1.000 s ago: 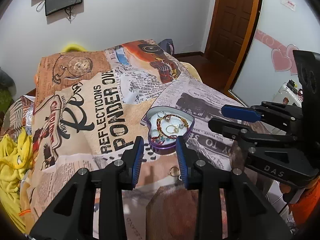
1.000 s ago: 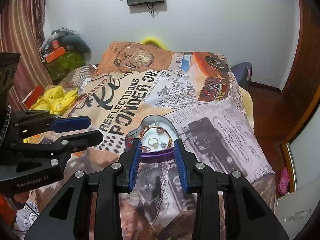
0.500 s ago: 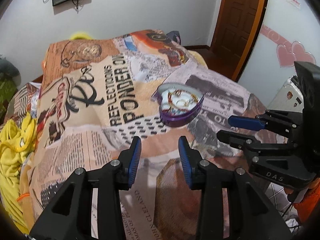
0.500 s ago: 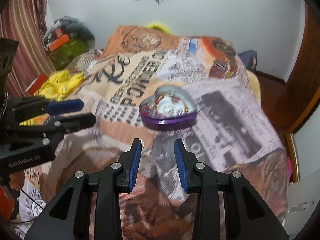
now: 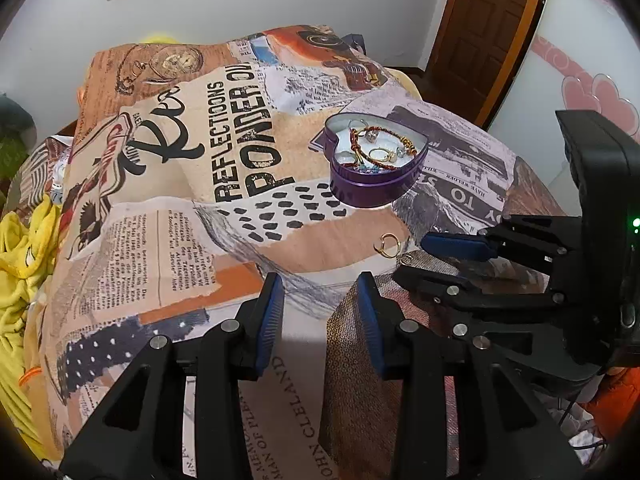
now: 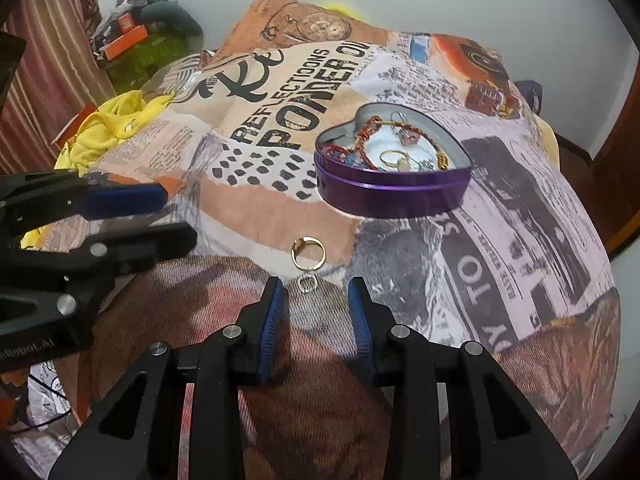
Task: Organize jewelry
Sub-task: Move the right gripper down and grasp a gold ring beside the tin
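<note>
Heart tin (image 6: 390, 188), purple, lidless: lay ahead of both tongs on the bed cover (image 6: 256, 208); its tangled contents were hard to separate. Gold ring (image 6: 308, 253) and a small silver piece (image 6: 308, 283), type unclear, lay just beyond the right tongs (image 6: 316, 312). Left tongs (image 5: 320, 308) and right tongs: wide, empty.

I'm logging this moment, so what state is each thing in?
heart-shaped tin: open, no lid on, jewelry inside
gold ring: loose on the bedspread, outside the tin
small silver ring: loose on the bedspread, beside the gold ring
left gripper: open, empty
right gripper: open, empty
</note>
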